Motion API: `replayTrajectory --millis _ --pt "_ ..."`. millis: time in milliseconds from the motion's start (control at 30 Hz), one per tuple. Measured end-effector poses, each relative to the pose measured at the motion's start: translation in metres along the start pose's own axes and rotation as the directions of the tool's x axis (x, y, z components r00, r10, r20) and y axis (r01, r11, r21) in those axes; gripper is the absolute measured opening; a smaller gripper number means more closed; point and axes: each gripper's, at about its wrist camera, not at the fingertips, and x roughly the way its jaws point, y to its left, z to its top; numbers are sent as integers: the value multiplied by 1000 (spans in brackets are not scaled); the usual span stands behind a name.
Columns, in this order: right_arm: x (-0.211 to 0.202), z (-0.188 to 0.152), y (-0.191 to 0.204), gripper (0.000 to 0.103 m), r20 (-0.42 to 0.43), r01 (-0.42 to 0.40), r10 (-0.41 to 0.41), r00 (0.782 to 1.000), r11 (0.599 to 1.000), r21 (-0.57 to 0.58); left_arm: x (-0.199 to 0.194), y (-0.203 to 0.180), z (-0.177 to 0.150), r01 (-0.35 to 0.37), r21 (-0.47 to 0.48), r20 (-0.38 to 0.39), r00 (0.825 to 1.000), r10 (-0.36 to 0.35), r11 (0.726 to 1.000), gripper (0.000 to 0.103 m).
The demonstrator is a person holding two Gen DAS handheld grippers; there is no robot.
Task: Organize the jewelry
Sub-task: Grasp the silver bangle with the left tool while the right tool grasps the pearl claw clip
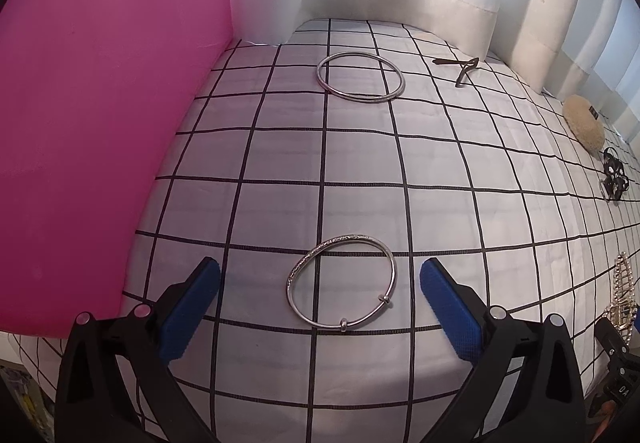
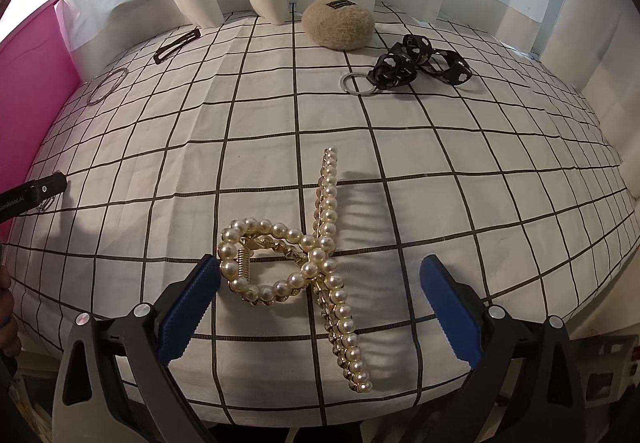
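Now both tongs stand wide and empty over the checked table [image 1: 360, 171]: left tongs [image 1: 320, 283] around a silver bracelet [image 1: 342, 281], right tongs [image 2: 320, 283] around a pearl hair claw [image 2: 320, 267], touching neither.

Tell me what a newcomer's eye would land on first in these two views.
The pearl hair claw lies on the checked cloth between the open right gripper fingers, untouched. In the left view, a silver bangle lies between the open left gripper fingers, with a bright pink panel along the cloth's left edge.
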Motion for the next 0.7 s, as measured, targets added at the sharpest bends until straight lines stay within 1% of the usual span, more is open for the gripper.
replayTrajectory --millis 133,200,300,367,400,433,467,533,600,633,667,700 --pt "0 0 1 95 1 2 -2 1000 1000 -1 0 0 0 1 4 4 1000 -1 1000 97" --pt "0 1 1 94 -6 2 -2 1000 1000 0 -1 1 -2 7 10 5 1000 -7 1000 95" --pt "0 2 4 93 -6 -10 9 1000 1000 -15 -7 2 -3 18 25 13 1000 -18 1000 83" --pt "1 4 5 93 -11 -20 20 1000 1000 -20 -10 0 -4 26 39 21 999 -27 999 70" --pt "1 4 6 93 -9 -23 23 1000 999 -22 -12 0 -4 29 44 26 999 -30 999 67" --pt "0 4 6 92 -6 -27 27 1000 999 -24 -13 -1 -5 32 48 31 999 -33 998 59" --pt "-1 3 7 89 -3 -30 30 1000 999 -31 -14 -2 -5 34 52 37 999 -36 998 50" --pt "-4 3 11 82 5 -40 41 999 998 -48 -15 -4 -6 32 53 40 999 -34 998 50" --pt "-7 3 14 67 14 -48 49 999 997 -64 -15 -3 -5 37 49 45 998 -39 998 50" --pt "-9 3 15 61 19 -49 50 999 996 -70 -15 -3 -6 37 51 45 998 -39 998 49" --pt "-10 4 16 48 20 -47 49 999 996 -72 -15 -2 -5 40 48 45 998 -42 998 49" --pt "-10 5 16 46 18 -58 59 998 996 -70 -14 -1 -5 44 42 44 998 -46 998 49"
